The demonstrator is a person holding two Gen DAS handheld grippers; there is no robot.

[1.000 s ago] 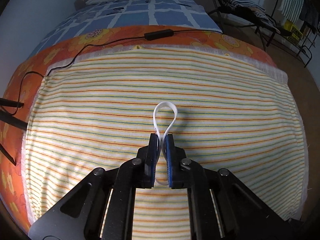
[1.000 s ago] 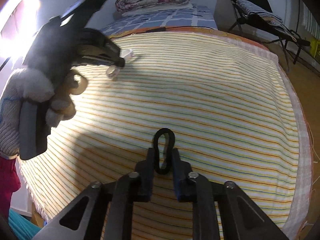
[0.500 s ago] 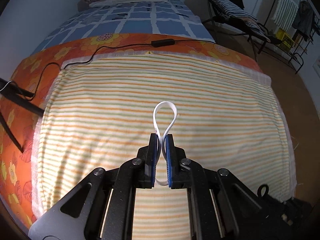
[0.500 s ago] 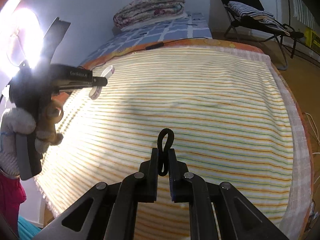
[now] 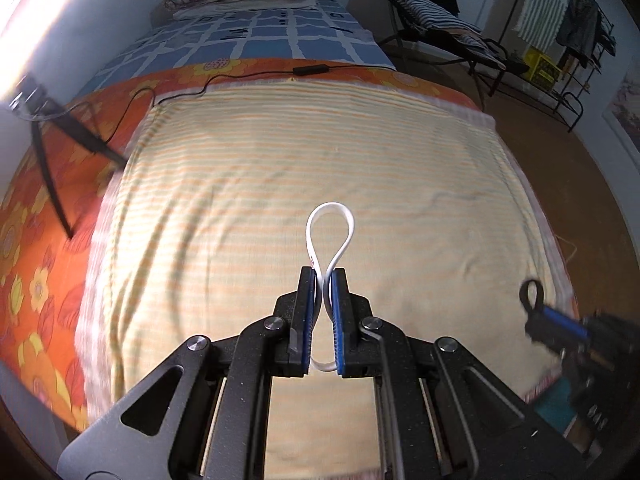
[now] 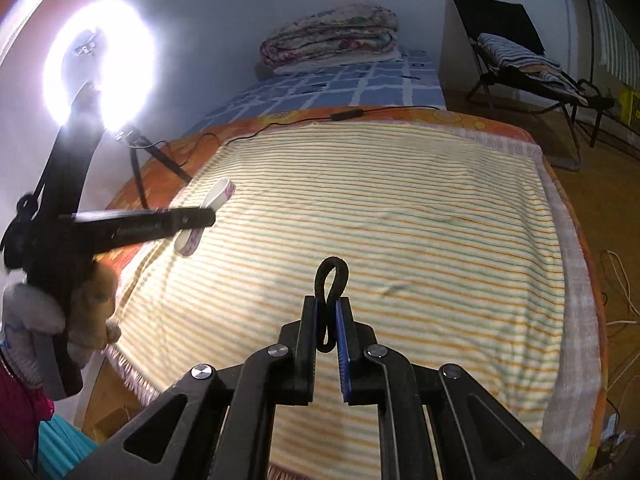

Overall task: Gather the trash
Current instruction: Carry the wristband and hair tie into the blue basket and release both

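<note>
Above the striped sheet [image 5: 280, 184], left gripper [image 5: 323, 276] jaws pinch a white loop [image 5: 330, 224], right gripper [image 6: 327, 306] jaws what looks like a black loop [image 6: 331, 276].

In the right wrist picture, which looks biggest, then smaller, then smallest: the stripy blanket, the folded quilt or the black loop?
1. stripy blanket
2. folded quilt
3. black loop

The quilt is farther away, so it only looks that small.

You worked over a bed [image 6: 400, 208] covered by a striped sheet [image 5: 320, 168]. Folded quilts [image 6: 332, 36] lay at its far end. A ring light [image 6: 100, 64] glared at left; a folding chair [image 6: 520, 52] stood on the brown floor [image 6: 600, 184].
</note>
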